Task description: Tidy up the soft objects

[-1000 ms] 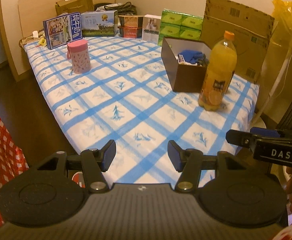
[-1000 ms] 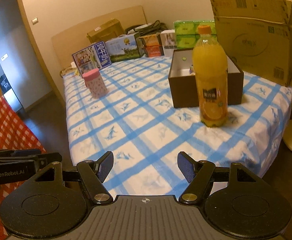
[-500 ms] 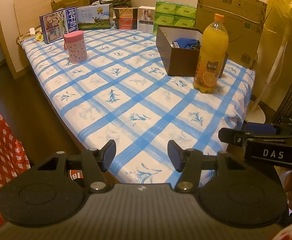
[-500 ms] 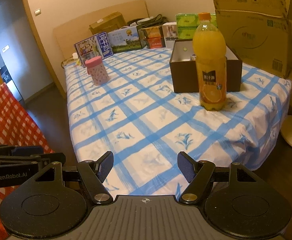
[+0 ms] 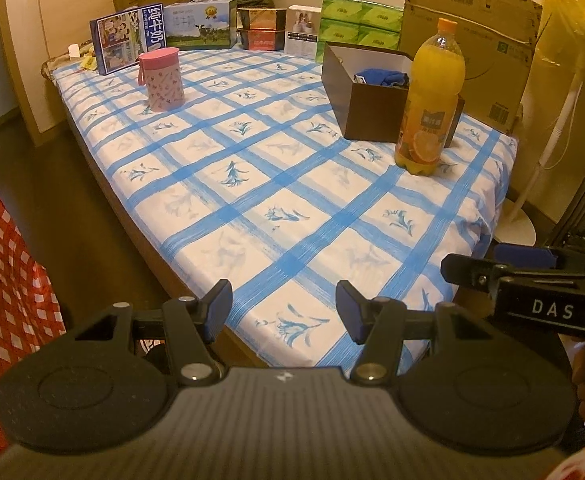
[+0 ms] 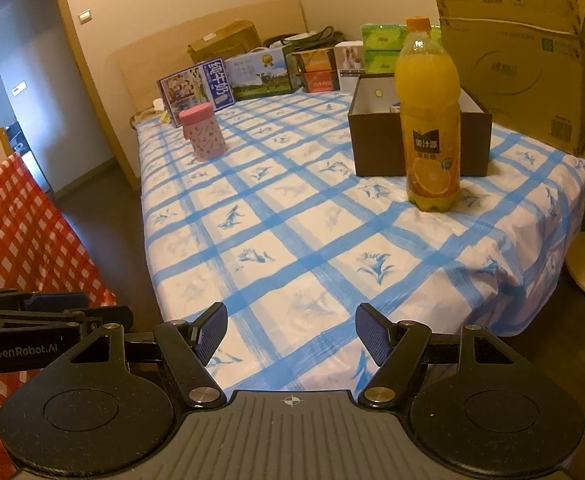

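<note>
From the left wrist view, the left hand-held gripper (image 5: 283, 310) hangs over the near edge of a bed (image 5: 252, 184) covered in a blue-and-white checked sheet, its jaws spread with nothing between them. A brown open box (image 5: 366, 110) stands on the far right part of the bed, and a blue soft cloth (image 5: 384, 77) lies bundled inside it, showing above the rim. An orange juice bottle (image 5: 430, 100) stands upright just in front of the box's right corner, touching or almost touching it. A pink lidded cup (image 5: 161, 79) stands upright well apart on the far left side of the bed. Along the headboard end is a row of cartons, among them a milk carton (image 5: 128, 42) and green tissue packs (image 5: 358, 26), and a large cardboard box (image 5: 472, 32) leans behind the brown box. The right hand-held gripper (image 5: 532, 280) shows at the right edge, seen from the side, and a red checked cloth (image 5: 8, 276) hangs at the left. From the right wrist view, the right hand-held gripper (image 6: 291, 333) also hangs over the bed's near edge (image 6: 292, 264) with its jaws spread and empty. The juice bottle (image 6: 430, 120) stands in front of the brown box (image 6: 376, 148) and hides most of its inside, so the blue cloth cannot be made out here. The pink cup (image 6: 204, 132) stands at the far left, and the left hand-held gripper (image 6: 52, 320) pokes in at the left edge beside the red checked cloth (image 6: 16, 232).
</note>
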